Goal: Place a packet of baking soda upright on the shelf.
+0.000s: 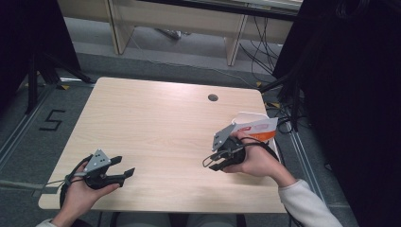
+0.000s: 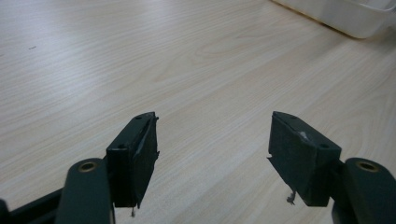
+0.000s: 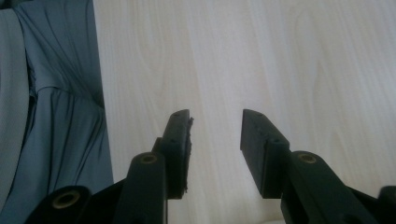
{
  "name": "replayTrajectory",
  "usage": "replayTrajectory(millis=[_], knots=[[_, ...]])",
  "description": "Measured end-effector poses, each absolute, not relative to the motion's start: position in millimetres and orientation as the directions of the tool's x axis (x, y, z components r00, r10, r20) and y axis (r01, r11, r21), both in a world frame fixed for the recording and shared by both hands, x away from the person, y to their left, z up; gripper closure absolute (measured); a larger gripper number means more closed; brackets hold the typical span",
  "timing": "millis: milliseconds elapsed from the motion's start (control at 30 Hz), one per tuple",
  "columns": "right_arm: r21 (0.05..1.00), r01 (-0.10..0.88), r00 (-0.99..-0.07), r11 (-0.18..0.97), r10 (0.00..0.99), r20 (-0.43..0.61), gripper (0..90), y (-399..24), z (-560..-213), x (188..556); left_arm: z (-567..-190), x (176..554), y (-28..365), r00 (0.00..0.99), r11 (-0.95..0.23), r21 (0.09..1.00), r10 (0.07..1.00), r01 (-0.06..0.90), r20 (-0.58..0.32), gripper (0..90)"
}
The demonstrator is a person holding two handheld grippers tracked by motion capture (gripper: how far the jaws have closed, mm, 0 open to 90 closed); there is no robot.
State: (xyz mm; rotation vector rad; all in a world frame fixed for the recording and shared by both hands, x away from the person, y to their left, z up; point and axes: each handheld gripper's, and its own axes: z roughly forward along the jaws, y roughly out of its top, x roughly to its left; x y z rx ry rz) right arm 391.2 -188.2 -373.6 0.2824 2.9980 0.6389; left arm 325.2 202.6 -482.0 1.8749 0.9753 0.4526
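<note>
Holding both grippers low over the desk (image 1: 156, 123), I am keeping them empty. My left gripper (image 1: 124, 174) is hovering near the front left corner, its jaws spread wide with nothing but bare wood between them; the left gripper view is showing the two pads (image 2: 140, 154) well apart and aimed across the desk toward the white box (image 2: 348, 16) at the far side. I am parking it there, I judge, so that it is out of the way yet ready to steady something.

My right gripper (image 1: 213, 162) is hanging near the right edge, jaws pointing back toward the middle of the desk. They are standing about half open, gripping nothing: the right gripper view is showing the pads (image 3: 180, 140) apart over plain wood, with grey cloth (image 3: 51, 93) of my clothing at its left.

The box (image 1: 253, 126), white with an orange and red label, is sitting at the right edge just behind my right hand (image 1: 255, 158), partly overhanging the desk as far as I can tell. I am keeping that gripper just beside it because it looks like the thing I am working with.
</note>
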Motion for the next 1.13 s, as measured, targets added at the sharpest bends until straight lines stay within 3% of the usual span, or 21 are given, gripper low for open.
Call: replayTrajectory(millis=[33,67,433,467,500,567,800,833,967,1133], knots=[[0.413,0.131,-0.987,0.901,0.159,-0.032,64.1,-186.4,-378.3,391.6,-482.0,325.2,202.6,0.615,-0.24,0.868,0.783,0.435,-0.092,32.1],[0.401,0.17,-0.981,0.9,0.193,-0.017,64.1,-184.5,-384.6,387.5,-482.0,325.1,202.6,0.614,-0.239,0.868,0.784,0.436,-0.093,32.1],[0.349,0.188,-0.98,0.918,0.197,0.009,63.2,-167.8,-443.7,368.5,-482.5,325.1,202.7,0.617,-0.238,0.867,0.781,0.437,-0.097,32.1],[0.35,0.149,-0.986,0.925,0.164,-0.012,62.8,-167.0,-449.0,369.3,-482.6,325.3,202.9,0.618,-0.238,0.867,0.78,0.438,-0.098,32.1],[0.325,0.196,-0.978,0.925,0.21,-0.009,62.7,-166.8,-451.2,364.9,-482.4,325.5,203.3,0.62,-0.243,0.868,0.779,0.433,-0.091,32.1],[0.346,0.162,-0.984,0.924,0.176,-0.009,62.5,-165.9,-457.8,365.0,-482.8,325.4,203.0,0.617,-0.235,0.869,0.78,0.436,-0.099,32.1],[0.351,0.134,-0.989,0.927,0.148,-0.012,61.3,-163.5,-463.7,360.7,-482.9,325.6,202.9,0.627,-0.244,0.868,0.773,0.433,-0.096,32.1],[0.346,0.175,-0.983,0.922,0.185,0.002,61.1,-163.3,-464.4,357.9,-482.8,325.5,202.9,0.63,-0.248,0.867,0.771,0.432,-0.094,32.1],[0.346,0.143,-0.989,0.927,0.151,0.004,60.4,-163.0,-467.6,356.9,-483.1,325.4,202.9,0.628,-0.24,0.867,0.772,0.436,-0.103,32.1],[0.34,0.173,-0.983,0.924,0.186,-0.005,59.4,-167.7,-461.5,353.6,-483.3,326.1,202.5,0.622,-0.243,0.864,0.776,0.441,-0.1,32.1]])
